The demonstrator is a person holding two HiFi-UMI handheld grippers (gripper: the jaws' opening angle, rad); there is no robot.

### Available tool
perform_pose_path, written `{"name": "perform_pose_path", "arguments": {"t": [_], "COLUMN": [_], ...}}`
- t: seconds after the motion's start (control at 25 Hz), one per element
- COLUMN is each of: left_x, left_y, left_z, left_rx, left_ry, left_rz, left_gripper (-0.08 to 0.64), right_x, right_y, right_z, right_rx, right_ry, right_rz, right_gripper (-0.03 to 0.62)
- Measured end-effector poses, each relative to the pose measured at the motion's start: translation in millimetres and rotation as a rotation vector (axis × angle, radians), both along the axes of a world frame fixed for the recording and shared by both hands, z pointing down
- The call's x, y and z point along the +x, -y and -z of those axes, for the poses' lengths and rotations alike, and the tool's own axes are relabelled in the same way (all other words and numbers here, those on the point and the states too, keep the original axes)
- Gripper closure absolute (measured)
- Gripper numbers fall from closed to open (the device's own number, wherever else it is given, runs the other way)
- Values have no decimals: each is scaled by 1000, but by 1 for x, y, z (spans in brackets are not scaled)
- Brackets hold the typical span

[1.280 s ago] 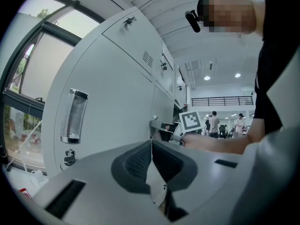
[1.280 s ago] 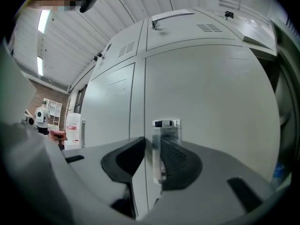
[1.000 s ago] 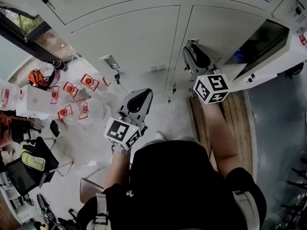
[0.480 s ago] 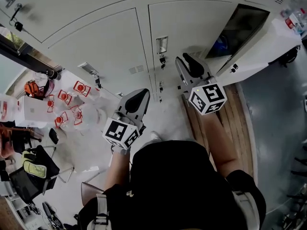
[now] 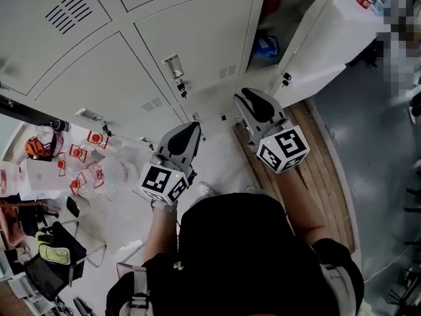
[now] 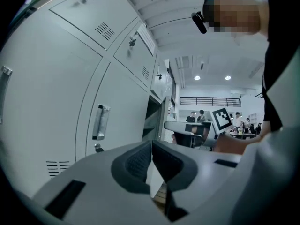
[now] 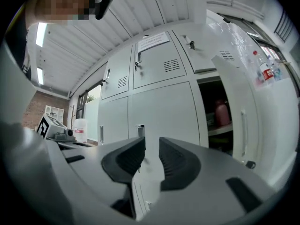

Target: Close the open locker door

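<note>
Left hand-held gripper (image 5: 191, 129): you hold it with its jaws pressed together and nothing in them, pointing at the closed lockers (image 5: 191, 45).
Right hand-held gripper (image 5: 245, 97): your jaws stand a narrow gap apart and are closing, with nothing between them.
Locker door (image 5: 325, 45): it stands swung open, just to the right of your right hand-held gripper, and neither gripper touches it.
Open locker (image 5: 279, 12): a blue item (image 5: 266, 47) lies on its shelf.

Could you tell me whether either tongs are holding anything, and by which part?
Nothing is held: left tongs shut empty; right tongs closing with nothing between.
</note>
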State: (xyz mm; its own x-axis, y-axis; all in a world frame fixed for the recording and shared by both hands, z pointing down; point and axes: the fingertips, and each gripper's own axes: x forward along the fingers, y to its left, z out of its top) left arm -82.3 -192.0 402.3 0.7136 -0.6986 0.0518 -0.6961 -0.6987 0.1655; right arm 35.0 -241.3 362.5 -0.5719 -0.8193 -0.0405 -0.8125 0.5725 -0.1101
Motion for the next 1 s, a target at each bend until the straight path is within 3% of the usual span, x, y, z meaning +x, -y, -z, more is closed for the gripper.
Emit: {"name": "perform_pose_path", "arguments": {"t": [0.52, 1.0], "left_x": [82, 113], "left_y": [-7, -10], "left_z": [-8, -12], "left_rx": [-20, -24], "left_ry": [10, 24], "left_rz": [-153, -222], "left_gripper": [535, 534], "right_x": [81, 118], "right_y": [-57, -75], "right_z": [-30, -33], "right_rx": [-77, -83], "right_ry": [-13, 3], "right_rz": [-110, -172], "right_gripper": [494, 495]}}
